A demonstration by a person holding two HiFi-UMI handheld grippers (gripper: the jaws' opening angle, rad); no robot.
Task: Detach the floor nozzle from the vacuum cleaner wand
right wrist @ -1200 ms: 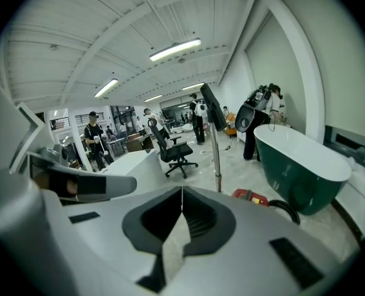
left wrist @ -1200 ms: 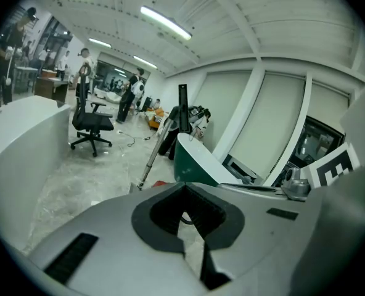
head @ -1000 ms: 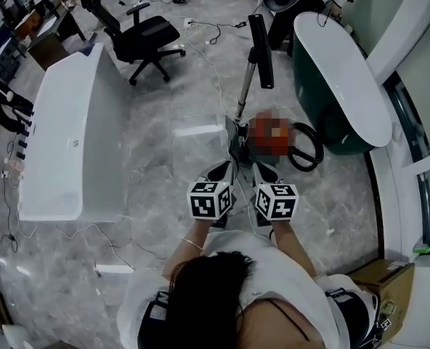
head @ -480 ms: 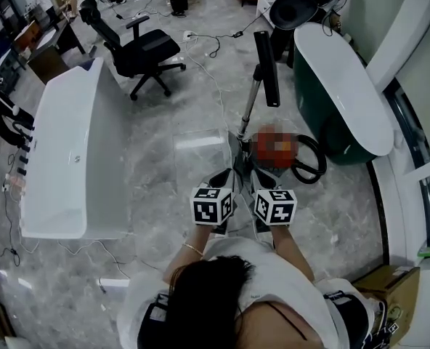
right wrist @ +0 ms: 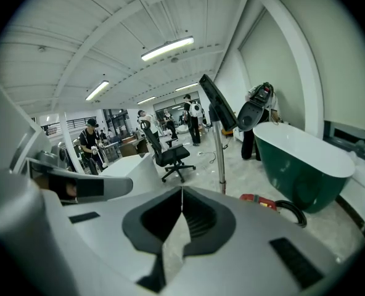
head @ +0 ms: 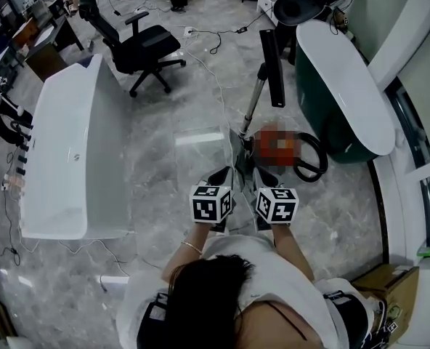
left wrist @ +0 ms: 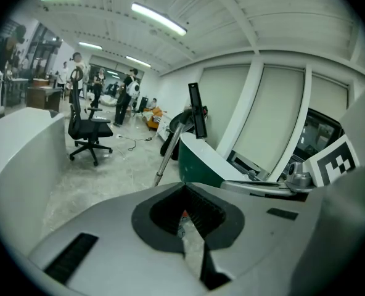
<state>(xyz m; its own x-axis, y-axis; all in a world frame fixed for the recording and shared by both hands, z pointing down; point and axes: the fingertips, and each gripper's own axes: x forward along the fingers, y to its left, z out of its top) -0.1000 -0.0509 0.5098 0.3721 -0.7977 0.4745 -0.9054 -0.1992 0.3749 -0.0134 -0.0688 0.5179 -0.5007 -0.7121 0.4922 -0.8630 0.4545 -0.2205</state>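
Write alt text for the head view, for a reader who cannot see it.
A person aims the left gripper and right gripper, both shut, at a vacuum wand standing with its black floor nozzle uppermost, between a white bathtub and a green bathtub.

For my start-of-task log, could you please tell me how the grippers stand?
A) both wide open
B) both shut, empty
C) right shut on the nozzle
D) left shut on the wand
B: the left gripper and the right gripper each show jaws together with nothing between them.
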